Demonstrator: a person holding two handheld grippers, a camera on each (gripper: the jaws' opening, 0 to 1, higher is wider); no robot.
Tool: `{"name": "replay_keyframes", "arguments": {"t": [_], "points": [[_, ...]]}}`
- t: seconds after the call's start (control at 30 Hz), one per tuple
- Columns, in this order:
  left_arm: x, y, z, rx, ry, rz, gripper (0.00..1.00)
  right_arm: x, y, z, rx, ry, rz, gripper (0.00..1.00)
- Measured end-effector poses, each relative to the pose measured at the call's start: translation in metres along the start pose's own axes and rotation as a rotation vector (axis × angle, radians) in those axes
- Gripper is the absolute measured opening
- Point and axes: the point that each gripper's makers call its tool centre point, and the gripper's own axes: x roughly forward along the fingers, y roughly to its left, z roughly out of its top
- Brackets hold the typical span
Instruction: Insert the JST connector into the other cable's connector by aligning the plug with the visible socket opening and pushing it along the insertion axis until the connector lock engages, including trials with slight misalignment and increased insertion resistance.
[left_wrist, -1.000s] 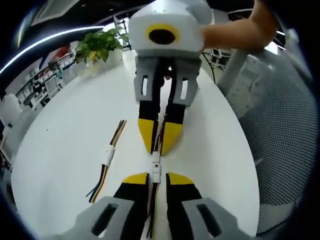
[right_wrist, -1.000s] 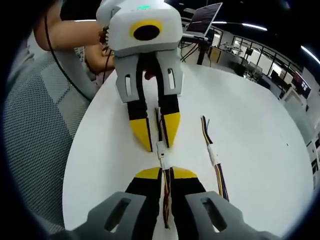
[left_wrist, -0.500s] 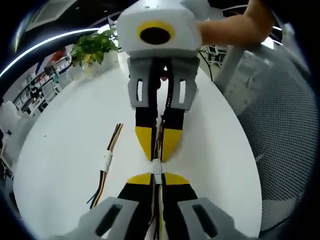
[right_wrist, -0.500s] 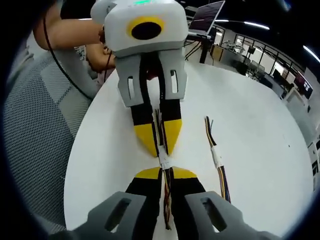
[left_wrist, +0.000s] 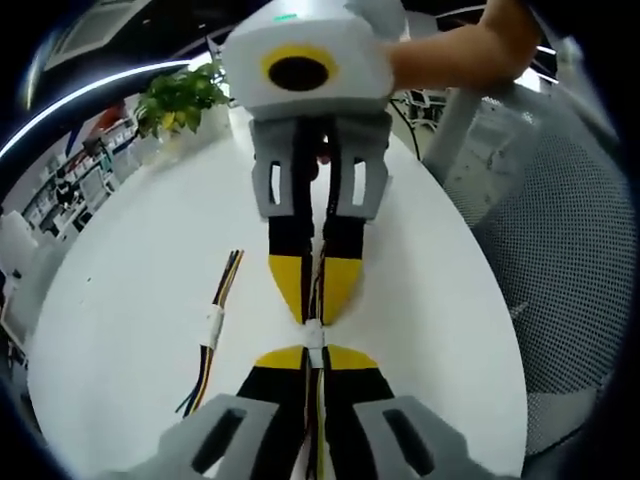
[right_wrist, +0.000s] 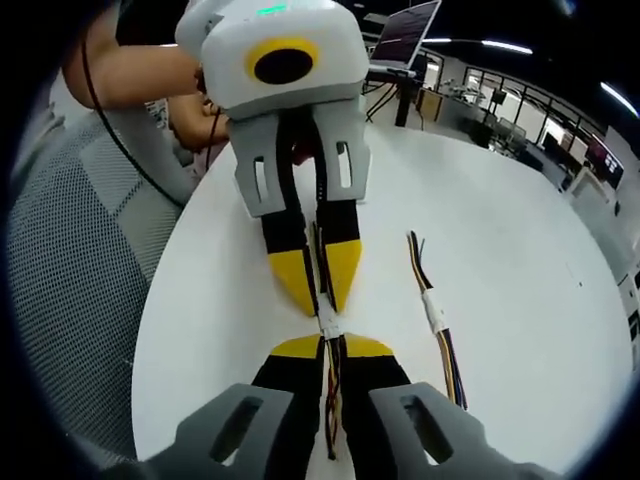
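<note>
We see the left gripper (left_wrist: 314, 355) and right gripper (right_wrist: 330, 345) meeting tip to tip above the white round tabletop (left_wrist: 120, 300), each clamped narrow on its multicoloured cable, the small white JST connector (left_wrist: 314, 335) joined between them. The left gripper view adds a green potted plant (left_wrist: 180, 98); the right gripper view a laptop (right_wrist: 405, 22). No writing is legible. The tips sit closer than a second ago. A spare joined cable (right_wrist: 435, 310) lies beside.

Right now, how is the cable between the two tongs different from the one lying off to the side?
The held cable is lifted and pinched between the left tongs and the right tongs; the spare cable lies flat on the white table, untouched. Both have coloured wires and a white joined connector midway.
</note>
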Motion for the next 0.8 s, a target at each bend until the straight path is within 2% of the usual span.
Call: {"name": "replay_keyframes", "arguments": {"t": [0.53,0.8], "points": [[-0.0007,-0.0016,-0.0003,0.001,-0.003,-0.002,0.0,0.0008,-0.0001,0.0007,0.073,-0.036,0.009,0.02],[-0.0004,0.0003,0.0004,0.014,0.006,0.007,0.0,-0.0005,-0.0017,0.0014,0.054,-0.044,0.0,0.02]]}}
